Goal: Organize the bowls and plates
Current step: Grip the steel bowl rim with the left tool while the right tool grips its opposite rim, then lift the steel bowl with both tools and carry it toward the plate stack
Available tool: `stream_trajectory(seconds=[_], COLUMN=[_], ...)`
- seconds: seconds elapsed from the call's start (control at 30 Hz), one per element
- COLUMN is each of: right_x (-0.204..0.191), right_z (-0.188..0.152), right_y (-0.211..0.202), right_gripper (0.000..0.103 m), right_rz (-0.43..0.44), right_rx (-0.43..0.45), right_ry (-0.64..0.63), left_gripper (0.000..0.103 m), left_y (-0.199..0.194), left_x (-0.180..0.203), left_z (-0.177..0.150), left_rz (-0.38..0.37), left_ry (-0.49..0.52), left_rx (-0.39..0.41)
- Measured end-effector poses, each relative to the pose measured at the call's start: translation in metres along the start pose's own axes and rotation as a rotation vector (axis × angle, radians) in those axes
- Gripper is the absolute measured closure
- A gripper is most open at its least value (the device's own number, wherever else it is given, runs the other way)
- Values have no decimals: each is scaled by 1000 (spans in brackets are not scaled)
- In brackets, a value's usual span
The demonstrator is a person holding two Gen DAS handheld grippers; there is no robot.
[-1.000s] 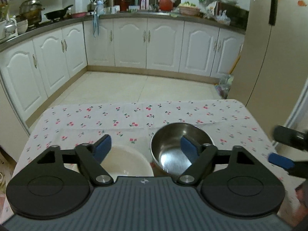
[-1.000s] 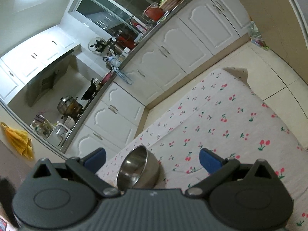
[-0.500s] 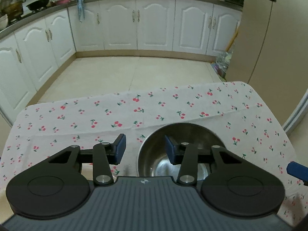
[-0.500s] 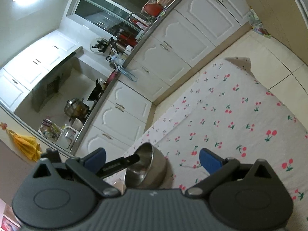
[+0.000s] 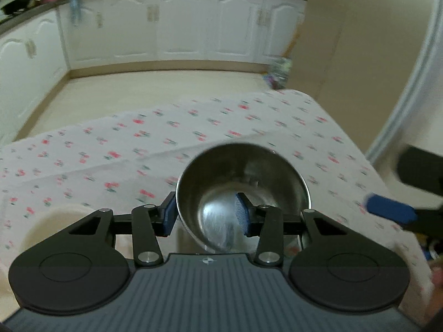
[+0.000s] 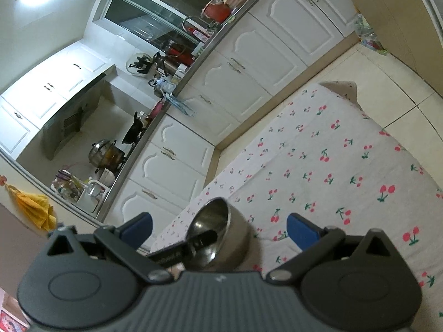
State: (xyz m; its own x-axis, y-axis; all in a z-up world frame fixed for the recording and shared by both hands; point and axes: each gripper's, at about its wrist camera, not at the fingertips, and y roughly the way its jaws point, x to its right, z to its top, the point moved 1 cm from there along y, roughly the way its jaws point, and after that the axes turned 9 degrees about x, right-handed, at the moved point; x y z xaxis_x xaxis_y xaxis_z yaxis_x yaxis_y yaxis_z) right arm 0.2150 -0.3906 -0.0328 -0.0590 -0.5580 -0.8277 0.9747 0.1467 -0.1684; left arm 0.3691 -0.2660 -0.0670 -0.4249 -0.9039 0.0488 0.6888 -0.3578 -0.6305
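A steel bowl (image 5: 249, 177) sits on the cherry-print tablecloth (image 5: 124, 149), sharp in the left wrist view while the room behind it is blurred. My left gripper (image 5: 205, 215) straddles its near left wall, one blue pad outside and the other inside, with the jaws closing on that wall. A cream dish (image 5: 55, 221) lies low on the left, partly hidden by the gripper body. In the right wrist view the steel bowl (image 6: 232, 235) lies just ahead with a finger of the left gripper (image 6: 199, 239) reaching into it. My right gripper (image 6: 218, 229) is open and holds nothing.
The right gripper's blue pad (image 5: 390, 213) hovers at the table's right side. The table's far edge (image 5: 193, 105) drops to a tiled floor, with white cabinets (image 5: 188, 22) beyond. A cluttered counter (image 6: 155, 127) runs along the left wall.
My left gripper came down and forward onto the steel bowl and its jaws narrowed from wide open to straddling the bowl's wall. The right gripper stayed put and open.
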Motion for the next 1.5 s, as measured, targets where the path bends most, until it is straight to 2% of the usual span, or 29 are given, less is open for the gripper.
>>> stream_trajectory(seconds=[0.1,0.17,0.33,0.43,0.53,0.63,0.73,1.07,1.2,1.3,1.5], right_x=[0,2,5,8,12,12,10,19,17,11,6], right_z=[-1,0,0,-1,-1,-1,-2,-3,-9,-12,-15], right_y=[1,0,1,1,2,2,3,10,18,18,15], right_gripper=[1,1,1,1,1,1,1,1,0,0,0], right_rz=[-7,-9,-31,-41,-30,-32,-29,-15,-25,-23,38], right_rx=[1,1,2,2,-7,-11,-11,-51,-113,-123,-139], right_ry=[-2,1,7,18,47,45,37,82,56,22,7], left_gripper=[53,51,53,61,72,87,95,95,93,92,93], left_y=[-6,-7,9,19,33,34,31,6,-6,-21,-44], left_x=[17,26,24,23,27,32,31,35,39,37,28], left_z=[-6,-8,-1,2,-1,-7,-10,-33,-42,-53,-71], left_rz=[-81,-109,-38,-29,-11,20,5,-32,-36,-28,-23], left_ry=[28,46,1,-53,-50,-29,-40,-42,-60,-94,-173], left_rx=[-10,-7,42,53,42,37,34,18,8,6,10])
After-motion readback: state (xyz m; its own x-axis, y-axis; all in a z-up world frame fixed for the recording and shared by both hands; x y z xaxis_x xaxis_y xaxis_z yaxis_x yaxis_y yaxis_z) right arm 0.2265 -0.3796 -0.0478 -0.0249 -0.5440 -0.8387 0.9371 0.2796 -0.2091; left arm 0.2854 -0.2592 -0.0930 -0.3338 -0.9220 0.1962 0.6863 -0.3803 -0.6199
